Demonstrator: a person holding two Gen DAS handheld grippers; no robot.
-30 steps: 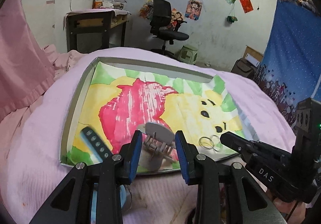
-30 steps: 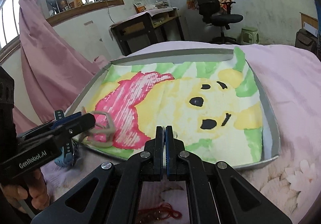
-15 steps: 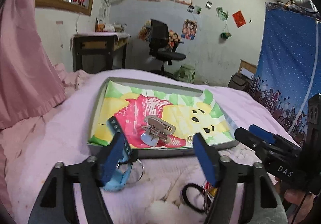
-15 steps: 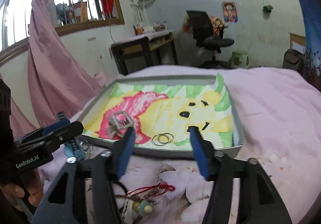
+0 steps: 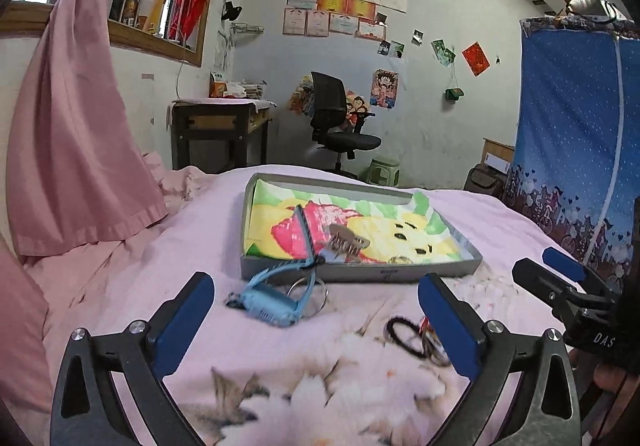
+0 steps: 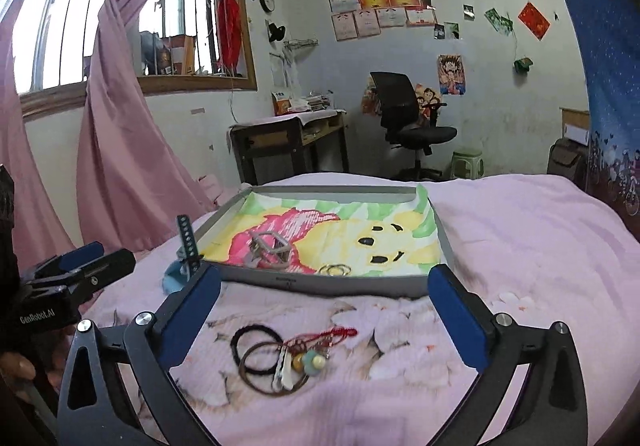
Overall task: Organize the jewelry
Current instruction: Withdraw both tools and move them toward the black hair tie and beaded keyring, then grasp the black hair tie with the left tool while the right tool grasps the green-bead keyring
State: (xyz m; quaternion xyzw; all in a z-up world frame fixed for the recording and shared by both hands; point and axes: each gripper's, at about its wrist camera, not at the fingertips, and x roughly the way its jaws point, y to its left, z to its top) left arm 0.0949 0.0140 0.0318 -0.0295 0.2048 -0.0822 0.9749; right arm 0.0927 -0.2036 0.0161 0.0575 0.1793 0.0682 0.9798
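Presently both grippers, left [image 5: 316, 320] and right [image 6: 324, 320], stand released, empty; the light, limp red-cord charm [image 6: 320, 346] likely suits a pinch at its beads.

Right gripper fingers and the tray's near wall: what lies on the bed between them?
In the right wrist view, only bare pink bedsheet lies before the tray; the hair ties lie between the fingers.

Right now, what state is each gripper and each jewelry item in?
left gripper: open, empty, above the bedspread.
right gripper: open, empty.
tray: on the bed, holding two items.
hair claw clip: in the tray, near its front edge.
rings: in the tray, overlapping.
blue watch: outside the tray, strap leaning on its edge.
hair ties: on the bedspread, outside the tray.
red cord charm: on the bedspread, tangled with them.
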